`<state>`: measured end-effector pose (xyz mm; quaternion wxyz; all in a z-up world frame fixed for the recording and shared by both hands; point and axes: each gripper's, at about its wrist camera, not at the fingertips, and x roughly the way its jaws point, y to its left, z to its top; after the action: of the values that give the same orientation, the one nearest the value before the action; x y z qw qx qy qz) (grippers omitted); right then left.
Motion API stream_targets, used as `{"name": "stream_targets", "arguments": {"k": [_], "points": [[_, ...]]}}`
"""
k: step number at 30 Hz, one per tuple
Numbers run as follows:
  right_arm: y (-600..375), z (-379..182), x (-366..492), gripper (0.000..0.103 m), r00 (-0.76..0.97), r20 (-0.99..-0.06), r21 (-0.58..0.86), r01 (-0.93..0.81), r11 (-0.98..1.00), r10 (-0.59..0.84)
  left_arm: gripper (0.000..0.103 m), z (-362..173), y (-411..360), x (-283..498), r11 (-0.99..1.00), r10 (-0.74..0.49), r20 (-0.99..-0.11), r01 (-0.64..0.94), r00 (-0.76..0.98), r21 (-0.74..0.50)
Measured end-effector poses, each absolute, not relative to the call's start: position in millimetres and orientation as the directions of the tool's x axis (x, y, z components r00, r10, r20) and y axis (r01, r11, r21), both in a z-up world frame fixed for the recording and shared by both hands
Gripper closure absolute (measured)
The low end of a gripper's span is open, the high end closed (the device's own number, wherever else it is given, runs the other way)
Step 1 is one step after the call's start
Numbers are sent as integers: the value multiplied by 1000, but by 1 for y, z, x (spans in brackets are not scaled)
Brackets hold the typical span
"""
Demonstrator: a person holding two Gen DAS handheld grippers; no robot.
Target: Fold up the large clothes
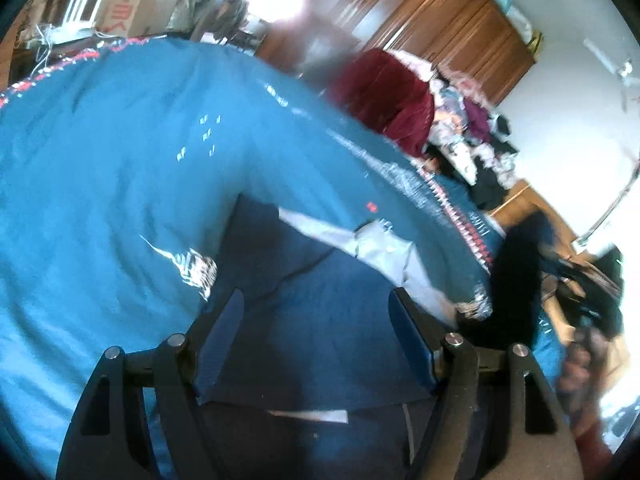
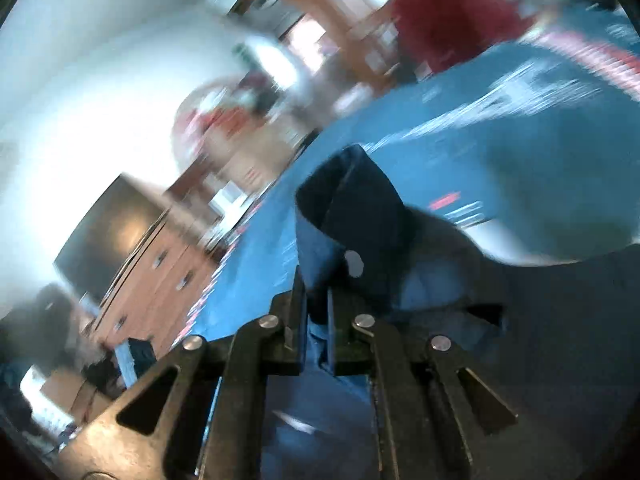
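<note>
The left gripper (image 1: 316, 344) stands released, its two fingers spread wide with dark navy cloth lying between them but not pinched. That cloth is the navy garment (image 1: 304, 280), spread on a teal bedspread (image 1: 112, 168) and showing a pale grey lining panel (image 1: 360, 240) just beyond the right-hand finger. The bedspread carries white printed marks and a red-and-white patterned border (image 1: 460, 216) along its far edge.

The right gripper (image 2: 316, 320) is clenched on a fold of the same navy garment (image 2: 360, 216); the cloth rises from the narrow gap between the fingers into a bunched, upright peak with a small white round spot (image 2: 354, 262), perhaps a snap or button, though the blur keeps that uncertain. This raised fold blocks much of the right wrist view of the bedspread behind it.

Beyond the bedspread's far edge, in the left wrist view, sits a dark red garment (image 1: 388, 100), and beside it a heap of mixed pale and purple clothes (image 1: 468, 128). Behind these stands a brown wooden wardrobe (image 1: 432, 20). Past the bedspread's upper left corner are cardboard boxes (image 1: 132, 4) with red print. To the right of the bedspread lies a black heap (image 1: 520, 248) on a wooden surface. In the right wrist view, a wooden chest of drawers (image 2: 160, 280) with a dark screen (image 2: 108, 236) above it stands left of the bedspread.
</note>
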<state>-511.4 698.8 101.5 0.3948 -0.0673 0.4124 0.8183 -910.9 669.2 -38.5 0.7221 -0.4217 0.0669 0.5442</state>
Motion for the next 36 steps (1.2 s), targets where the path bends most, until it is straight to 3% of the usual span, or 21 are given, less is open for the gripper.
{"name": "stream_targets", "arguments": {"k": [4, 7, 9, 12, 15, 17, 20, 24, 30, 31, 32, 36], "points": [[718, 61, -603, 83, -685, -532, 578, -723, -378, 498, 25, -35, 654, -951, -8, 743, -560, -831, 367, -556], [704, 45, -610, 83, -673, -572, 565, -737, -370, 468, 25, -46, 648, -966, -29, 726, -582, -829, 366, -558], [677, 45, -581, 79, -680, -559, 562, -732, -387, 475, 25, -56, 644, -972, -29, 710, -598, -832, 372, -553], [648, 40, -524, 69, -575, -616, 451, -818, -357, 539, 25, -69, 639, -975, -31, 689, -616, -834, 382, -551], [622, 33, -442, 65, -370, -678, 325, -926, -192, 636, 25, -72, 636, -972, -22, 688, -620, -843, 378, -538], [606, 25, -383, 52, -206, -701, 242, -969, -44, 682, 25, -71, 636, -969, -16, 693, -612, -842, 380, -540], [602, 1, -320, 48, -138, -744, 279, -953, 117, 653, 24, -71, 639, -964, -14, 698, -607, -841, 380, -542], [614, -24, -292, 49, -229, -760, 397, -905, 155, 608, 24, -73, 652, -946, 10, 683, -613, -845, 396, -535], [630, -50, -291, 56, -365, -753, 511, -849, 137, 547, 24, -79, 664, -917, 41, 653, -636, -858, 412, -513], [631, -54, -292, 91, -365, -756, 505, -853, 130, 543, 24, -80, 665, -914, 43, 651, -637, -858, 412, -512], [629, -58, -285, 102, -365, -751, 516, -845, 143, 551, 24, -82, 667, -911, 43, 648, -640, -858, 414, -512], [621, -85, -256, 103, -395, -731, 588, -778, 221, 557, 24, -91, 671, -902, 39, 630, -655, -859, 417, -510]]}}
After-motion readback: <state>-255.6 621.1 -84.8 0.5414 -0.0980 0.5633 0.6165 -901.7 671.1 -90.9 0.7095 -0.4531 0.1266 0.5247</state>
